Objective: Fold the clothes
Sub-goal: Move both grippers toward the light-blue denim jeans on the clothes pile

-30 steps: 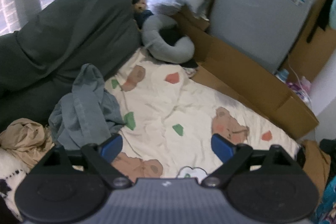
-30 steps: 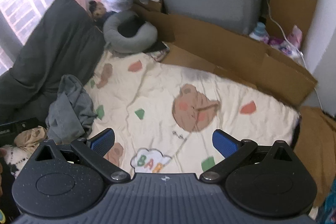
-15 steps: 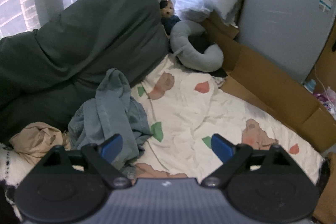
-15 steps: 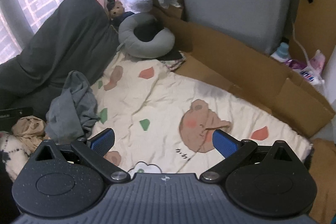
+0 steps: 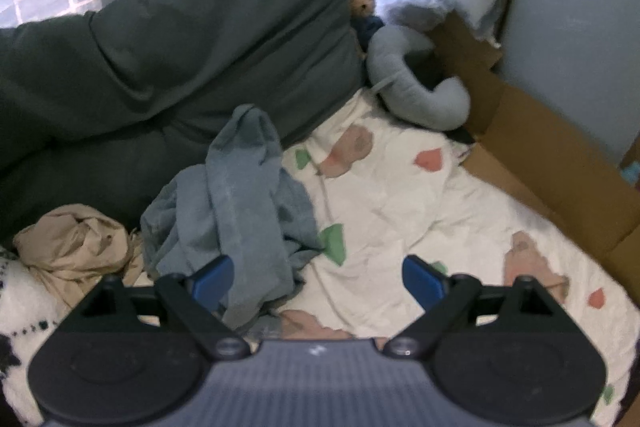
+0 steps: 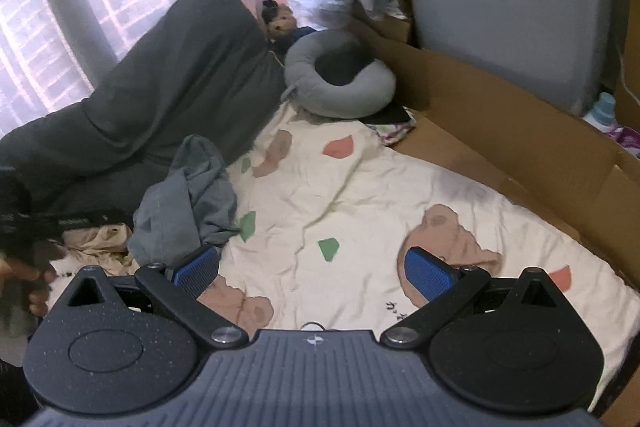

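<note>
Jaws wide, left gripper (image 5: pixel 318 277) has closed in on grey garment (image 5: pixel 236 211).

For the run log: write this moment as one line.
left claw open, empty | right claw open, empty | grey garment crumpled on bedsheet | folding not started
</note>
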The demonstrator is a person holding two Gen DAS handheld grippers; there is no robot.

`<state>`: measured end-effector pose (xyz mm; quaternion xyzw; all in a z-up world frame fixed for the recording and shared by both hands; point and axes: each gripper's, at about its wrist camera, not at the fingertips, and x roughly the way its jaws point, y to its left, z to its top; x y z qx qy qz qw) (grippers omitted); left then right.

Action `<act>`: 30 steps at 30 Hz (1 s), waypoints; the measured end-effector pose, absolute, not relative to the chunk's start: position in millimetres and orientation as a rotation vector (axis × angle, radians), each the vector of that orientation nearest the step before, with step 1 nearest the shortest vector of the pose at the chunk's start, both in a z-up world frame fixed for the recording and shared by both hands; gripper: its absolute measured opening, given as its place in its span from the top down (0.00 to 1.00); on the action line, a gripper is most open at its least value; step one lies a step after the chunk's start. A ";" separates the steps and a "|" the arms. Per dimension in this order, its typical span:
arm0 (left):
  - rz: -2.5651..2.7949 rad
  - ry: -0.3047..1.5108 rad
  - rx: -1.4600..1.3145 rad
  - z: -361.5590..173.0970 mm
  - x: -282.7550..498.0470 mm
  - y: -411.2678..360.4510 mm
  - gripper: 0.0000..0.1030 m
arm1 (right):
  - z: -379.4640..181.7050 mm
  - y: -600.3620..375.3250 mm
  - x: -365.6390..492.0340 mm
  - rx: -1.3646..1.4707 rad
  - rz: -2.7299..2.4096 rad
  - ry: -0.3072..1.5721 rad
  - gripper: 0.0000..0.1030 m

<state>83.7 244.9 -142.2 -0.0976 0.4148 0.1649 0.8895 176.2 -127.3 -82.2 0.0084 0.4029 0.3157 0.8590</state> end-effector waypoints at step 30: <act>0.529 0.977 -0.179 -285.5 79.0 328.3 0.13 | -222.8 -142.5 205.8 -0.054 0.551 1.001 0.02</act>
